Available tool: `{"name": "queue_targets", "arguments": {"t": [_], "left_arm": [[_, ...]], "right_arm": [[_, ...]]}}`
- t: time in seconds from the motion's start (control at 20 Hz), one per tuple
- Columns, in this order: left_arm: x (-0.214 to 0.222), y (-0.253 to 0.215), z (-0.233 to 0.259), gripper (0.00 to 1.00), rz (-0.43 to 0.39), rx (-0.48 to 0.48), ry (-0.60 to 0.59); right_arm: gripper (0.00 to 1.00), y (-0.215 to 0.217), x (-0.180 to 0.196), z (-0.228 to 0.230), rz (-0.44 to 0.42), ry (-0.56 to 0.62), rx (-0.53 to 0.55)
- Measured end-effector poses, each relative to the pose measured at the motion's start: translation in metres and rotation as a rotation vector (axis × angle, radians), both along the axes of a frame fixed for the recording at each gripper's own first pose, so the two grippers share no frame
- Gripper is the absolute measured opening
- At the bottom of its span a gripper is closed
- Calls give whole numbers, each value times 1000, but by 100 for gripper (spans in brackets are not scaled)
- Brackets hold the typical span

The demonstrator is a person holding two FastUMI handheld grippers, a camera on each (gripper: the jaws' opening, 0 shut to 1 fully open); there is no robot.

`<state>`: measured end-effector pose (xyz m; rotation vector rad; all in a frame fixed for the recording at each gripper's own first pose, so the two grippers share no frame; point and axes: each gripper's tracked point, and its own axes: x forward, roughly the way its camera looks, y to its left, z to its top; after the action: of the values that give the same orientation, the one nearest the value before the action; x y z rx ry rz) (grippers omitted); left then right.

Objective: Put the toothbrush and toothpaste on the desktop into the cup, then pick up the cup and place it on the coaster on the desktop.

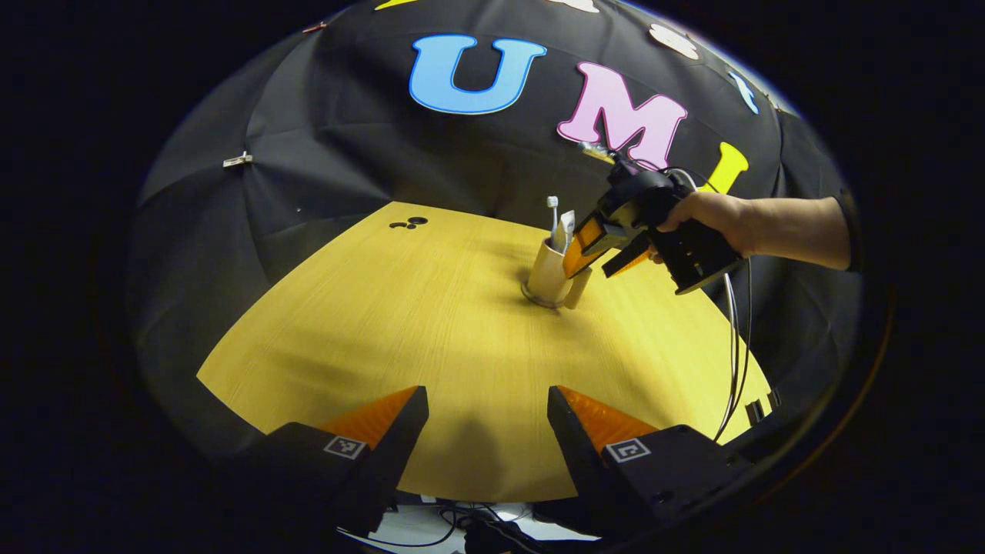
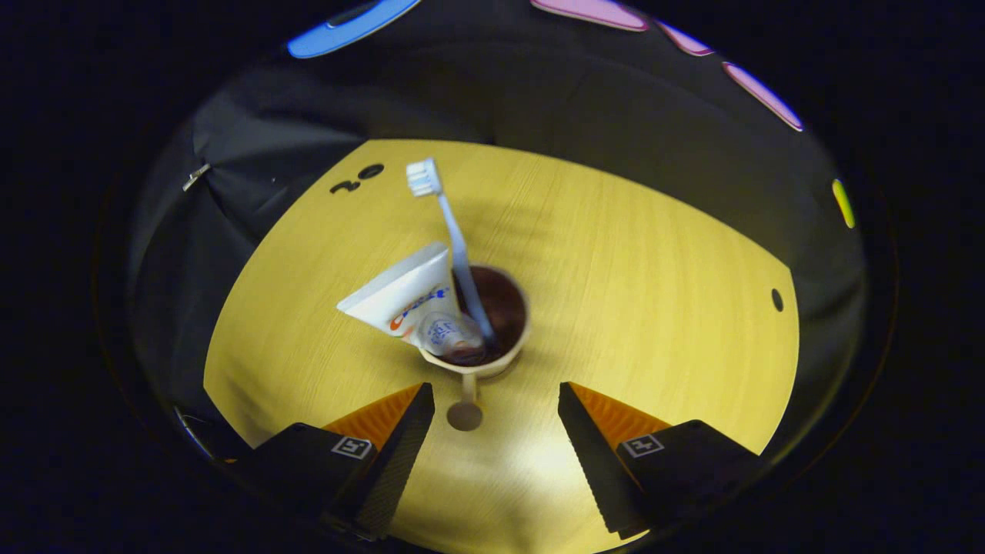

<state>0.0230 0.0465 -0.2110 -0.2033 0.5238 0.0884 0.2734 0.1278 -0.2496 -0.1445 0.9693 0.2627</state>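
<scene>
This is a recording booth set up for handling trials, not a lived-in room. A yellow wood-grain bench (image 1: 431,323) is the landmark: behind it and to both sides hangs black cloth (image 1: 323,146) as a wall, pinned with a clip (image 1: 237,161) to the bench's far left. Cables (image 1: 735,346) trail over the bench's right edge from a hand-held gripper (image 1: 596,250), and more cables lie below its near edge. Near the middle of the bench stands a cup (image 2: 492,338) with a toothbrush (image 2: 450,231) and toothpaste (image 2: 408,300), bathroom items staged as props.
</scene>
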Motion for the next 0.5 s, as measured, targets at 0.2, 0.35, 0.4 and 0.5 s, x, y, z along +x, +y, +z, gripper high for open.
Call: {"name": "queue_targets", "arguments": {"t": [0.2, 0.35, 0.4, 0.5], "left_arm": [[19, -27, -4, 97, -59, 45, -18], [34, -56, 1, 97, -121, 31, -20], [40, -66, 4, 97, -141, 30, -22], [54, -84, 15, 97, -172, 45, -42]], "right_arm": [[99, -32, -9, 49, -87, -138, 102], [99, -44, -37, 71, -111, -158, 224], [99, -54, -45, 75, -122, -171, 229], [99, -78, -61, 91, -145, -233, 227]]}}
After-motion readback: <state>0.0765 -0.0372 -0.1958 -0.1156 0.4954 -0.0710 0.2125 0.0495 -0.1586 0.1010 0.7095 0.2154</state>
